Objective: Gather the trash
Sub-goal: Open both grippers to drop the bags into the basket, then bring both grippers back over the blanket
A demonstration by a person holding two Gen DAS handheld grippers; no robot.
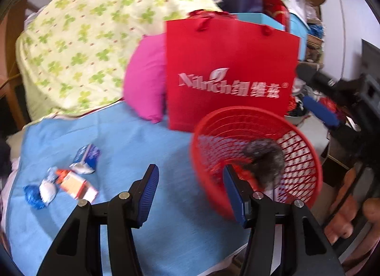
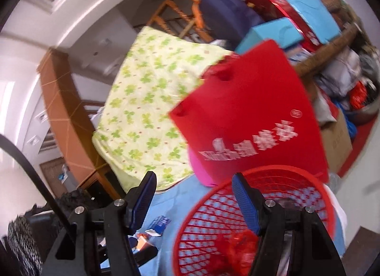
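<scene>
Wrappers point(image 1: 71, 178) scattered lower left on the blue sheet point(image 1: 133, 138), red basket point(image 1: 306, 147) lower right, left gripper point(image 1: 190, 181) jaws apart, empty, right gripper point(image 2: 193, 195) jaws apart over basket rim.

Free: bare blue sheet point(image 1: 142, 138) between wrapper cluster point(image 1: 71, 176) and red basket point(image 1: 306, 147). Obstacles behind: red bag point(image 1: 228, 57), pink pillow point(image 1: 144, 78), clover quilt point(image 1: 78, 45).
</scene>
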